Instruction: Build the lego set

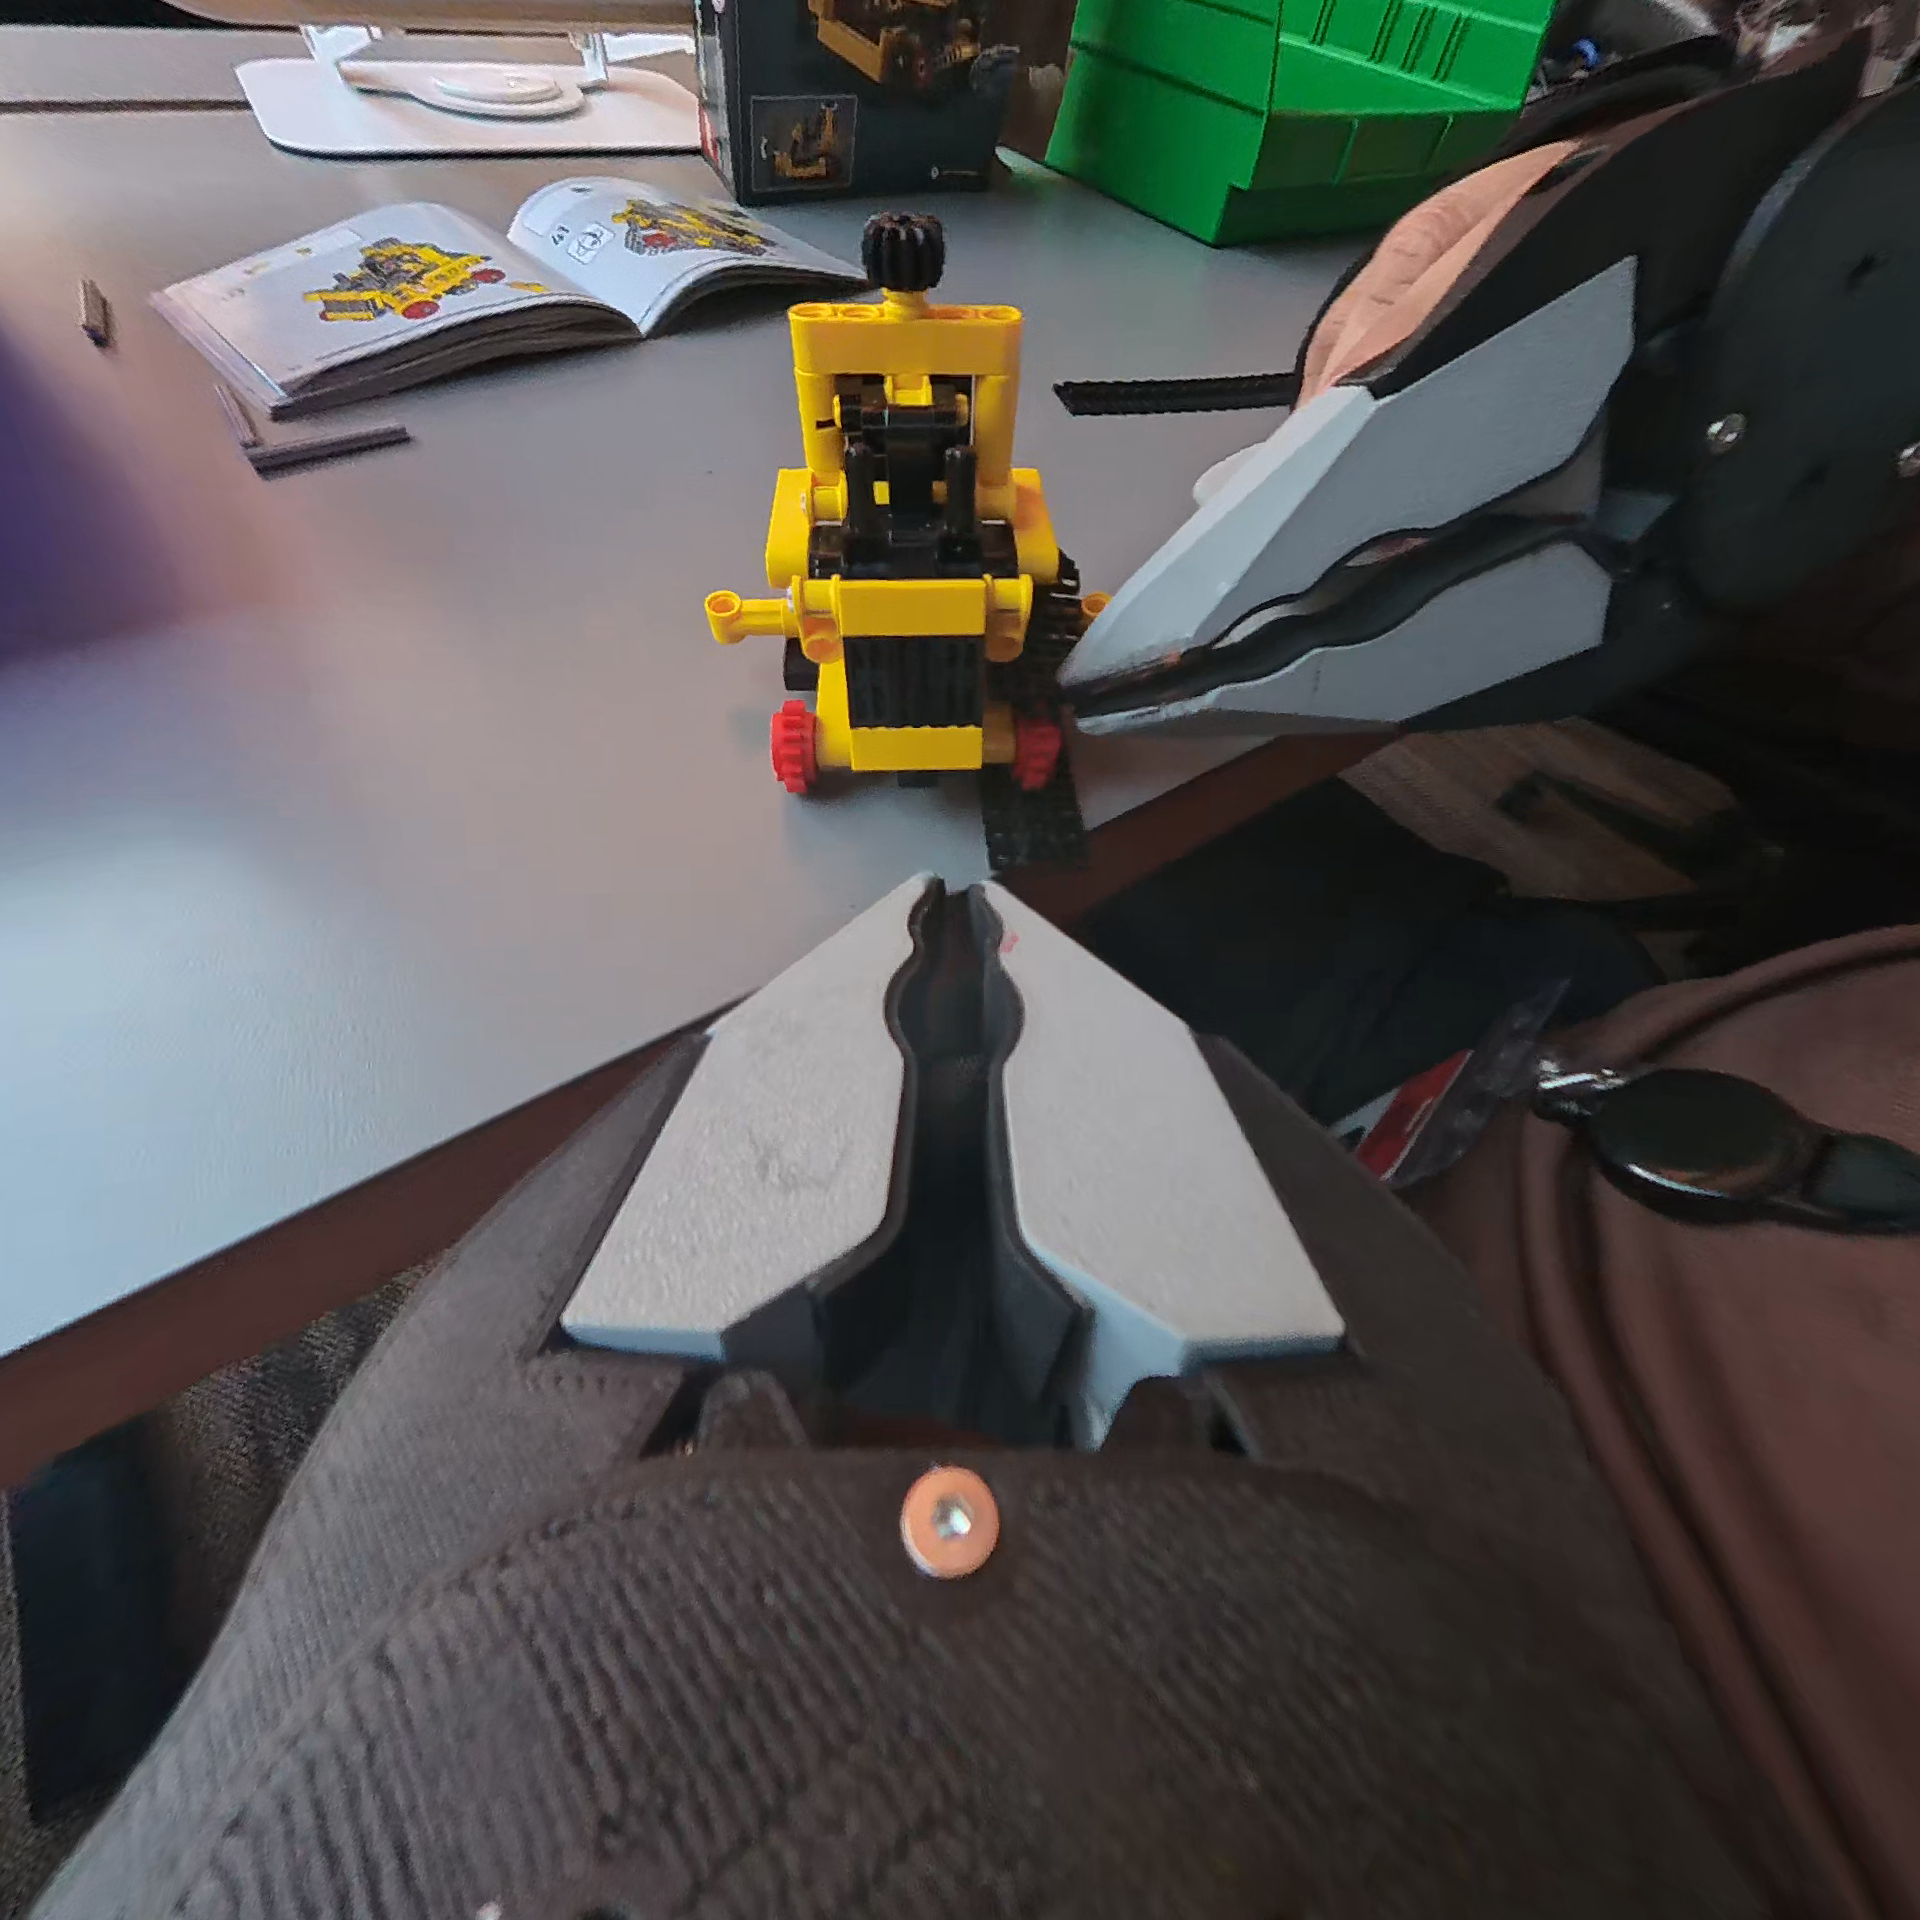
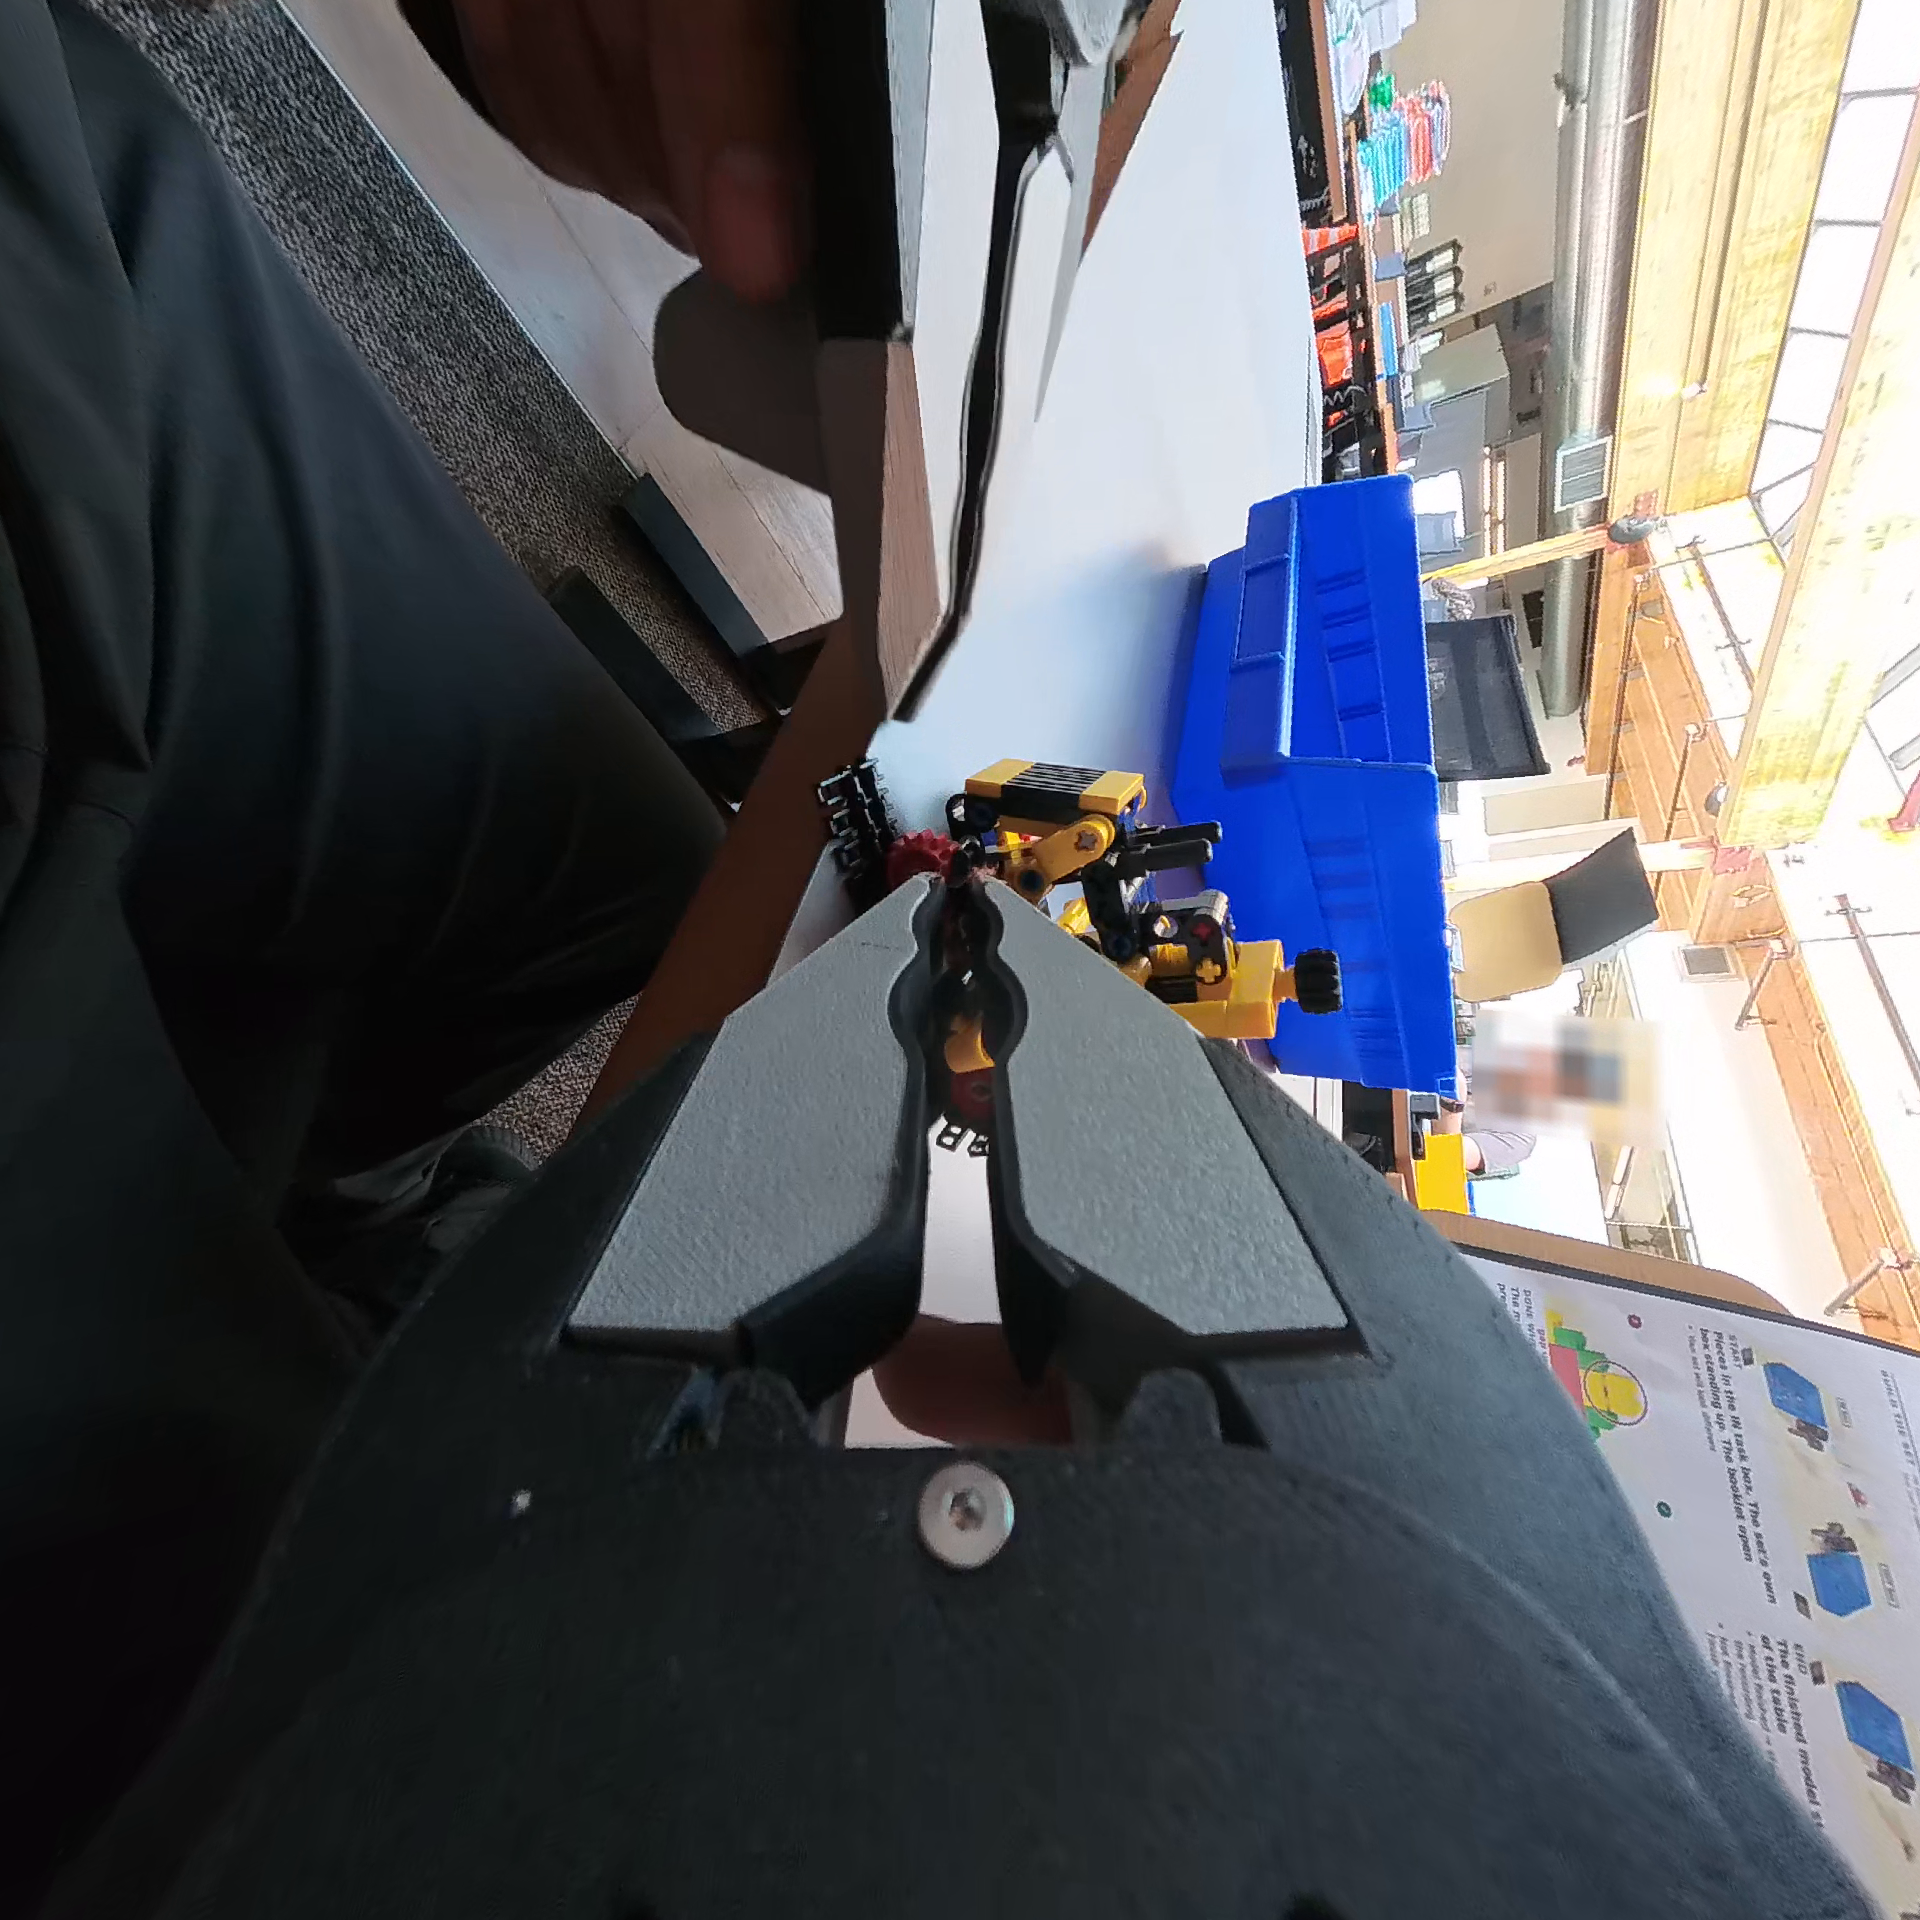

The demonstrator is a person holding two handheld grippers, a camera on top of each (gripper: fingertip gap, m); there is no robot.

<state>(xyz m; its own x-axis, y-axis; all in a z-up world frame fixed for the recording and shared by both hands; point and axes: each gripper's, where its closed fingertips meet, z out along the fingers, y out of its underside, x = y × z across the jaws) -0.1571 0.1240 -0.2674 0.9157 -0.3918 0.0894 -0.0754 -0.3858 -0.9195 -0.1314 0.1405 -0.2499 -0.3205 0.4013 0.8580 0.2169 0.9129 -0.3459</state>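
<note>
Open instruction booklet (image 1: 488, 281) sits far left on the grey worktop (image 1: 364, 790). The yellow-and-black lego vehicle (image 1: 904, 561) stands mid-worktop near the edge. Left gripper (image 1: 954, 894) hangs back, fingers clenched on nothing. Right gripper (image 1: 1070, 696) pinches the black track chain (image 1: 1034, 821) at the vehicle's side.

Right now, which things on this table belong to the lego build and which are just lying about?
Part of the build:
yellow lego vehicle
black track chain, pinched by the right gripper
open instruction booklet
loose dark beams
set box

Just lying about:
green bin
white stand base
</note>
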